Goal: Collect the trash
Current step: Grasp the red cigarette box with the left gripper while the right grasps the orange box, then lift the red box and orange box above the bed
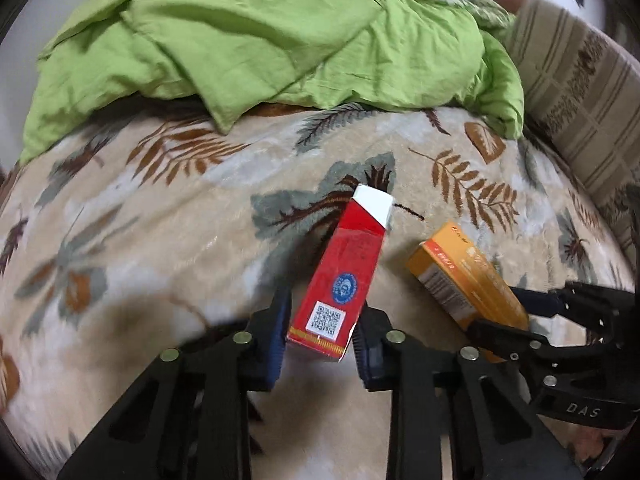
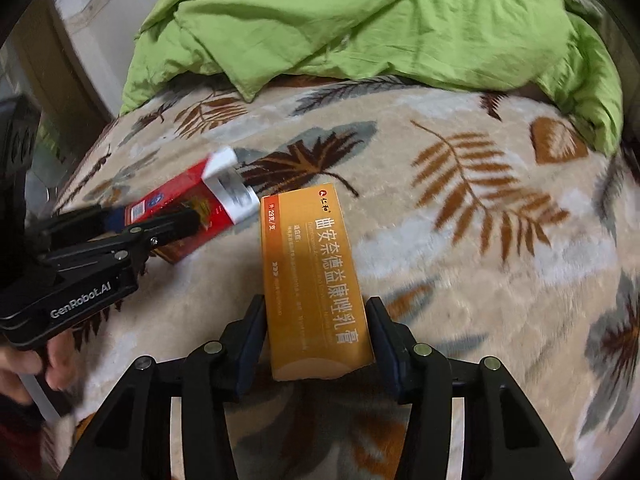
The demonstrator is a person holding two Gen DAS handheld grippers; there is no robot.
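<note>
A red carton (image 1: pixel 340 284) with a white flap end sits between the fingers of my left gripper (image 1: pixel 320 340), which is shut on it above the leaf-patterned blanket (image 1: pixel 160 220). An orange medicine box (image 2: pixel 314 280) with Chinese print is held between the fingers of my right gripper (image 2: pixel 316 340), which is shut on it. In the left wrist view the orange box (image 1: pixel 464 280) and the right gripper (image 1: pixel 516 320) show at the right. In the right wrist view the red carton (image 2: pixel 192 208) and the left gripper (image 2: pixel 168 220) show at the left.
A crumpled green duvet (image 1: pixel 260 40) lies across the far side of the bed. A striped cushion (image 1: pixel 572 92) stands at the right. A wall and a wooden edge (image 2: pixel 80 40) are at the far left.
</note>
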